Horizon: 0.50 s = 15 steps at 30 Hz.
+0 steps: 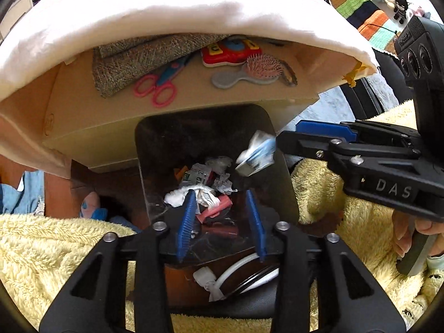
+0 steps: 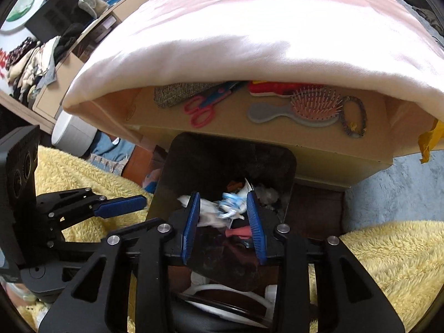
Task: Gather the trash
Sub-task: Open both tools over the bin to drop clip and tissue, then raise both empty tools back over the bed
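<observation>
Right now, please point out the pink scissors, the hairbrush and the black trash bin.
pink scissors (image 1: 155, 90), left wrist view, on the handle loops.
hairbrush (image 2: 316, 104), right wrist view, on the bristled head.
black trash bin (image 1: 202, 130), left wrist view, on the far inner wall.

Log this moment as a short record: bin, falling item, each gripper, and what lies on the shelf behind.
bin: dark trash bin, open, holding crumpled paper and wrappers
falling item: blue-and-white wrapper, blurred, over the bin mouth, apart from the fingers
right gripper: open, above the bin
left gripper: open, empty, above the bin's near edge
shelf: pink scissors, hairbrush, red toy, under a white cloth
</observation>
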Available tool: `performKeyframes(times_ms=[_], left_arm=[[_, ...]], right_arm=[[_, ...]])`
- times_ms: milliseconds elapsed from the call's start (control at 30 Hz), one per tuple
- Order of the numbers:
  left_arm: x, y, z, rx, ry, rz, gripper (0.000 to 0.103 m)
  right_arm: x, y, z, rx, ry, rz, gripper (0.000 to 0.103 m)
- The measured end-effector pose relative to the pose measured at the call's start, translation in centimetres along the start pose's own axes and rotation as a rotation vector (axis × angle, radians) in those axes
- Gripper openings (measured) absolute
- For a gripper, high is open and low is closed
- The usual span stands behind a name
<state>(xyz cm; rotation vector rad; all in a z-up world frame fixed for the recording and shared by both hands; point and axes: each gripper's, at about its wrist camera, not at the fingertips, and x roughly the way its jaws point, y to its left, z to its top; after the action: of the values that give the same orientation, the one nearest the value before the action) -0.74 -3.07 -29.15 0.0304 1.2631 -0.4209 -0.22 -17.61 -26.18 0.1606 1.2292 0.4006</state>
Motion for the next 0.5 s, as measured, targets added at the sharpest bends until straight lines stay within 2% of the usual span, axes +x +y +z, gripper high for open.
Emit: performKeyframes(times_ms=[67,133,200,333,433,500], left_arm=[[-0.6,-0.1,0.1,0.008,-0.021,0.029,0.046],[-1.4,0.0,0.5,0.020,-0.045,0.051,0.052],[-2.4,0.2,0.9,0.019,-0.076,0.070,0.057],[-5.1,1.0,2.1,0.012,-0.175,0.084,0.066],[-7.2,1.5,3.4,0.002,-0.260,0.063,0.077],[-8.1,2.0,4.4,-0.002,-0.288,0.056,0.079]], right_arm=[[-0.6,-0.2,0.3,0.009,-0.020,-0.010,0.047],[-1.6,-0.5,0.6,0.018,-0.052,-0.023,0.070],[-2.6,-0.6,1.0,0.022,-0.092,-0.042,0.084],[-5.4,-0.4,2.2,0.006,-0.200,-0.079,0.091],[-7.1,-0.5,3.5,-0.002,-0.262,-0.070,0.092],[-7.8,-0.7,4.7,-0.007,-0.292,-0.072,0.093]])
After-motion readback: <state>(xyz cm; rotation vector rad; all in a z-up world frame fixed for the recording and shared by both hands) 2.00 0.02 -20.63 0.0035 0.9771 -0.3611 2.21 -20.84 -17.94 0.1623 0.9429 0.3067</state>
